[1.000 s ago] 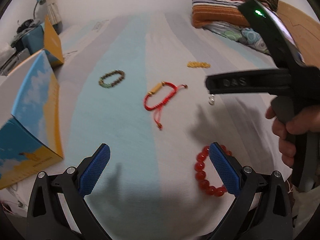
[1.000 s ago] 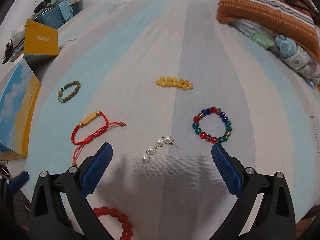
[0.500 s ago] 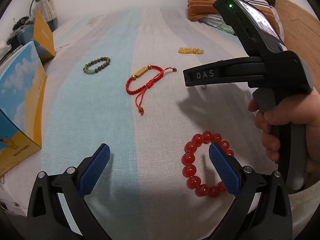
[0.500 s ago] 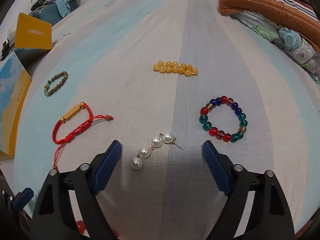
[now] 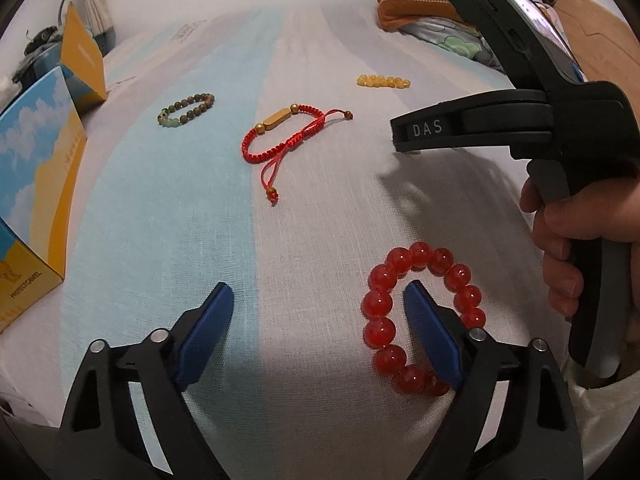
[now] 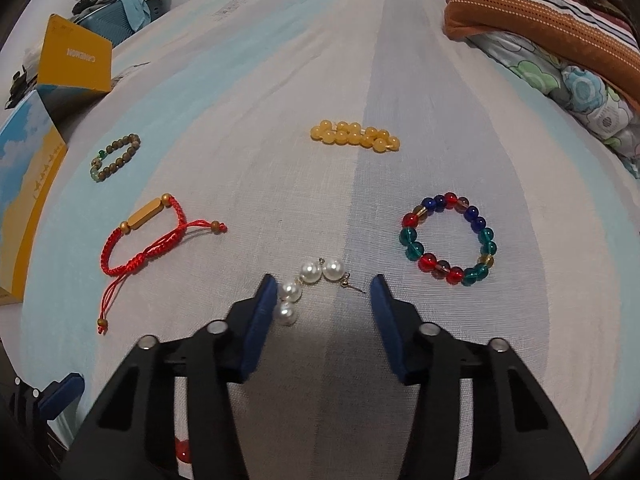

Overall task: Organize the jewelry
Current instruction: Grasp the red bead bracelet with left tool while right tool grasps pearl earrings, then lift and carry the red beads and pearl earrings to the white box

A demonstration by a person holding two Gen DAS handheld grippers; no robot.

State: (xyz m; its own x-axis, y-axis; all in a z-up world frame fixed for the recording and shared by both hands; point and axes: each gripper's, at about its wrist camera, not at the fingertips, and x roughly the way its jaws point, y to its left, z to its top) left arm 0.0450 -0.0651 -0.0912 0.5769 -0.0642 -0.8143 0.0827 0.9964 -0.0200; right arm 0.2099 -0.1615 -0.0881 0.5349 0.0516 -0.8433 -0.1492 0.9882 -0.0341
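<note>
On the striped bedsheet lies a red bead bracelet (image 5: 380,304). My left gripper (image 5: 320,304) hangs low over it, jaws closing. Its right finger (image 5: 432,336) stands inside the ring, and the ring's left arc lies between the pads, not pinched. A pair of pearl earrings (image 6: 308,284) lies between the pads of my right gripper (image 6: 324,292), whose jaws are closing. The left pad is at the pearls, the right pad is apart from them. In the left wrist view a hand (image 5: 560,248) holds the right gripper's black body.
A red cord bracelet (image 6: 148,236), a brown bead bracelet (image 6: 114,158), a yellow bead bracelet (image 6: 354,136) and a multicoloured bead bracelet (image 6: 448,240) lie spread over the sheet. A blue-and-yellow box (image 5: 32,208) stands at the left edge. Folded blankets (image 6: 540,20) are at the back right.
Both grippers have sunk toward the sheet. The right jaws have narrowed around the pearls. The left jaws have narrowed a little, and the right finger now sits inside the red bead ring.
</note>
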